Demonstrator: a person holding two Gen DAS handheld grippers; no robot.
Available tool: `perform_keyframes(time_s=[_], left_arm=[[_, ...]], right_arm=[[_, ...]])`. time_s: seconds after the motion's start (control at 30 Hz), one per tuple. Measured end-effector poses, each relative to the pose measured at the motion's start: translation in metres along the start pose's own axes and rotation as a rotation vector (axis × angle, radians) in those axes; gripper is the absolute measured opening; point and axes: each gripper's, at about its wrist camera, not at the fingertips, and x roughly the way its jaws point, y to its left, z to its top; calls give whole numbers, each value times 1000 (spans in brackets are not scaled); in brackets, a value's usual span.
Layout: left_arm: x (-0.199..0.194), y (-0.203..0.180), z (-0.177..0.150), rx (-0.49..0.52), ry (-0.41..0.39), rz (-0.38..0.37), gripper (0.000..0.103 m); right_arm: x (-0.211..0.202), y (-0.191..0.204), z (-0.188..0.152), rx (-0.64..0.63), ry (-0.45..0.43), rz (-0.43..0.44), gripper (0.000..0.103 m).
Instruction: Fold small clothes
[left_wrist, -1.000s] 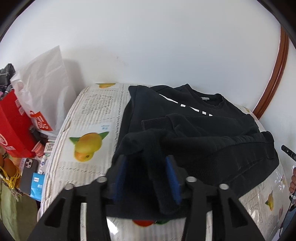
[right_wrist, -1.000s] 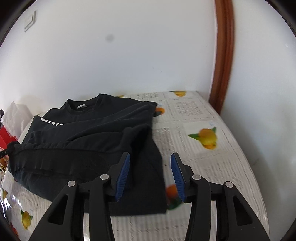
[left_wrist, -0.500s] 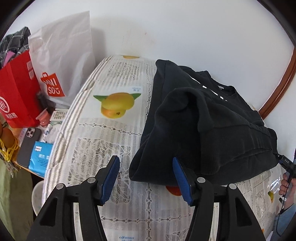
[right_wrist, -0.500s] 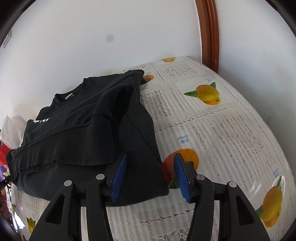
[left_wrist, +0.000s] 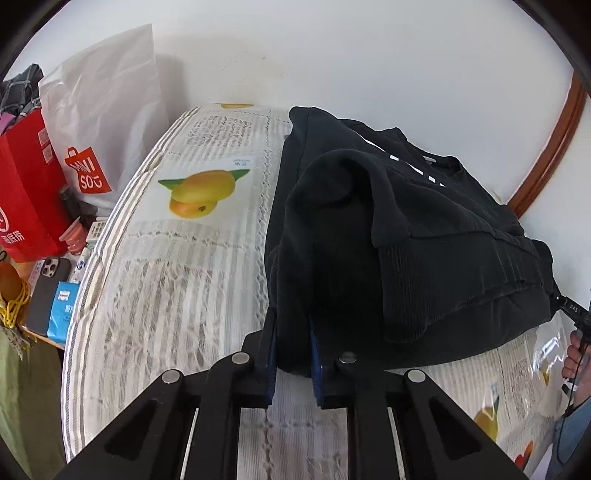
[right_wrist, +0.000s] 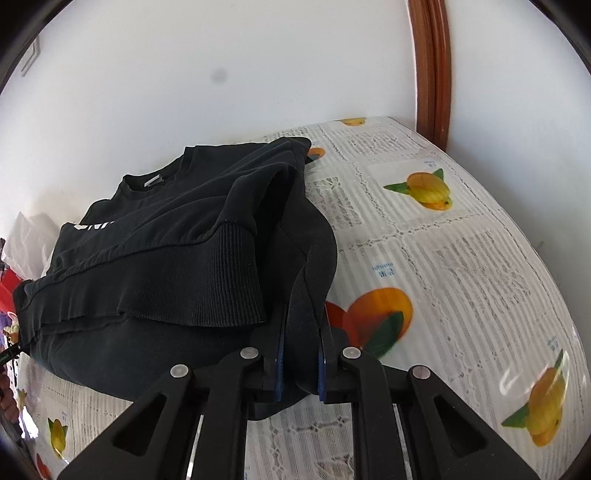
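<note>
On the fruit-print tablecloth (left_wrist: 177, 277), found the black sweatshirt (left_wrist: 369, 221) lying with sleeves folded across the body and the collar (right_wrist: 155, 179) toward the wall. Had the left gripper (left_wrist: 291, 354) closing on the near left corner of the hem, blue pads pressed into a bunched fold of the cloth. Had the right gripper (right_wrist: 299, 358) closing likewise on the near right corner, with fabric squeezed between its pads just beside the ribbed cuff (right_wrist: 221, 273). Judged the step in hand as taking hold of the bottom edge for the fold toward the collar. Needed, for a clean result, a pinch through every layer at each corner, not the top one alone. Called for lifting both corners together and level, only high enough to clear the sleeves, with the hem kept taut between the two hands against sagging in the middle. Called also for carrying the edge straight to the collar and laying it down square. Risked dragging the cuff out of place on the right side, so close to the pinch.
</note>
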Motion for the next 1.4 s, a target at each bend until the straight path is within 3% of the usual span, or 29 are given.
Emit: perform_keyframes(time_s=[0.53, 0.87, 1.0, 1.13, 1.2, 1.3, 1.4], left_arm=[[-71, -23, -98, 52, 37, -14, 14], [-97, -26, -115, 60, 7, 38, 23], [-117, -28, -108, 51, -54, 28, 26], [-131, -38, -101, 59, -101, -12, 31], [-132, -47, -98, 71, -108, -44, 31], [-129, -60, -100, 88, -94, -108, 31], [-122, -76, -105, 129, -70, -139, 31]], right_arm=[[-68, -22, -70, -44, 7, -84, 13], [-112, -32, -95, -21, -9, -128, 24], [-141, -18, -96, -47, -77, -69, 24], [-143, 19, -95, -119, -99, 62, 24], [-132, 41, -98, -177, -81, 130, 19], [-114, 61, -105, -217, -37, 161, 15], [-84, 69, -116, -216, 48, 129, 11]])
